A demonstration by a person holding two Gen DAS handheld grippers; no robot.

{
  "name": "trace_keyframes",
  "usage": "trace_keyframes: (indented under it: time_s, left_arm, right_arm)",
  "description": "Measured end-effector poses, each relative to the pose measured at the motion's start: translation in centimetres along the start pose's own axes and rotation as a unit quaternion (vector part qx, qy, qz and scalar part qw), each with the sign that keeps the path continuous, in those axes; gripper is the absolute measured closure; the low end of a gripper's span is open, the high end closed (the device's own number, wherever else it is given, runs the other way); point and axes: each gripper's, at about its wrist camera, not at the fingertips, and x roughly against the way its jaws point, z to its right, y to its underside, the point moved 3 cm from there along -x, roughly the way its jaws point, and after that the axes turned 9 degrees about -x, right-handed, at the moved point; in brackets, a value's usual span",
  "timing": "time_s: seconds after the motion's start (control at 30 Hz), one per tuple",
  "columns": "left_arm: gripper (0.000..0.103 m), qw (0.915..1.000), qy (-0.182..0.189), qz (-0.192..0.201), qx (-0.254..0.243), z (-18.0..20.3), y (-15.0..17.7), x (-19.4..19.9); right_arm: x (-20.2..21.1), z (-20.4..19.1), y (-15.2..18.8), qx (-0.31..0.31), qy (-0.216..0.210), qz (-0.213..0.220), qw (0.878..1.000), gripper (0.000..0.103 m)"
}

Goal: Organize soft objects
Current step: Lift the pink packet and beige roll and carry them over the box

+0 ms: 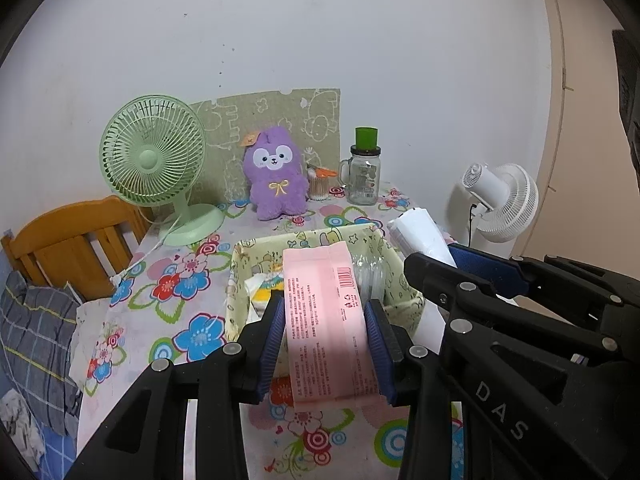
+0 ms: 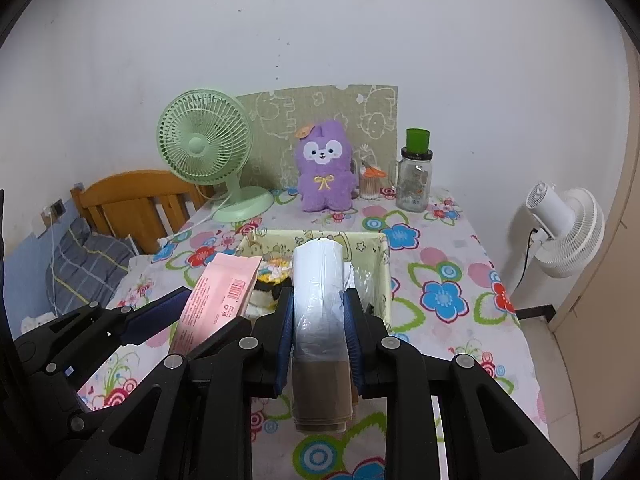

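Pack lengthwise toward basket.

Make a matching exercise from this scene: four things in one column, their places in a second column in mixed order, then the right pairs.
Things:
1. pink packet
2. white roll of bags
3. purple plush toy
4. green fan

Places:
A. standing at the table's back left corner
B. gripped in the left tool
C. sitting at the back, against the patterned board
D. gripped in the right tool

Pairs: 1-B, 2-D, 3-C, 4-A
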Motion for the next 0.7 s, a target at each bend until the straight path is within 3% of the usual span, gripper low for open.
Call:
trace_keyframes:
  time_s: [0.7]
  left_arm:
    - [0.062,0.9999,0.004,-0.013,-0.001,-1.8,-2.5,-4.9]
  right_arm:
    - [-5.0,0.5,-3.3,-0.006,0.005,-0.012,1.0,0.076]
